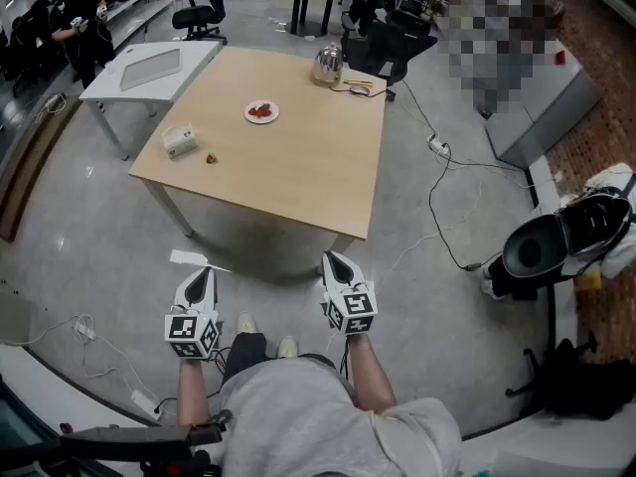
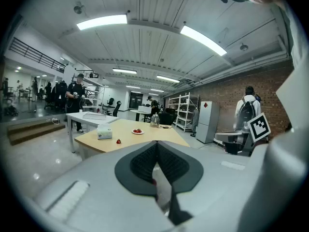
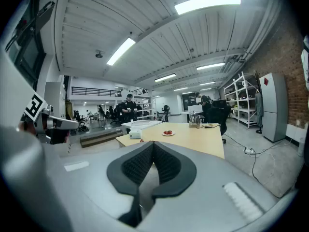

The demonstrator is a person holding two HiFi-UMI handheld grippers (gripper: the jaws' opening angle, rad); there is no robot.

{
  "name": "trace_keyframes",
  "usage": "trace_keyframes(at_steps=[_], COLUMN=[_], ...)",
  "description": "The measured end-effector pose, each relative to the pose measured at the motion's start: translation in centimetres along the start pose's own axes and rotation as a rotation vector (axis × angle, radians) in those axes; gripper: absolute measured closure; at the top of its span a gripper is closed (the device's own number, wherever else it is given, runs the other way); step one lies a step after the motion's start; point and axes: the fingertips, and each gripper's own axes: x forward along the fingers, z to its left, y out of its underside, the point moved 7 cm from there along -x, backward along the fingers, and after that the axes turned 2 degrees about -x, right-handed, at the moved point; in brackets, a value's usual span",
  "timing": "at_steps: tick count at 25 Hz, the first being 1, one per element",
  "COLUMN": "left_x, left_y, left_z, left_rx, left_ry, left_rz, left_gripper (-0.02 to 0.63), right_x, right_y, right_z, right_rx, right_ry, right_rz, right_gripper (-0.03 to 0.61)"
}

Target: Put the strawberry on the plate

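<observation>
you are holding left hand-held gripper [image 1: 202, 272] and right hand-held gripper [image 1: 334, 262] closed, empty; the strawberry [image 1: 211, 158] is lying far ahead, not yet on the plate [image 1: 272, 118].

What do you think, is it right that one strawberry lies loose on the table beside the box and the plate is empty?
Not quite: the plate is not empty. The head view shows red fruit, apparently strawberries, already on it. The rest stands: one strawberry lies loose on the table beside the box.
</observation>
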Motion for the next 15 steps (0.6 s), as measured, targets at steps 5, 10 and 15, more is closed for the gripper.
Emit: trace_keyframes(at_steps=[5, 10, 15], left_x=[0.3, 0.6, 1.6], left_y=[0.1, -0.3, -1.1], left_z=[0.4, 1.3, 2.1], left_rx=[0.001, -0.003, -0.007], left_ry=[-0.005, -0.007, -0.004], left_rz=[-0.003, -0.002, -0.001], left_gripper=[0.594, 0.594, 0.594], right_x=[0.3, 1.2, 2.5], right_y=[0.0, -0.5, -1.1], right_z=[-0.1, 0.3, 0.3], right_rx=[0.004, 0.019, 0.023], right_ry=[0.007, 0.0, -0.007], right_rz=[-0.01, -0.017, -0.005], right_gripper=[0.572, 0.572, 0.572])
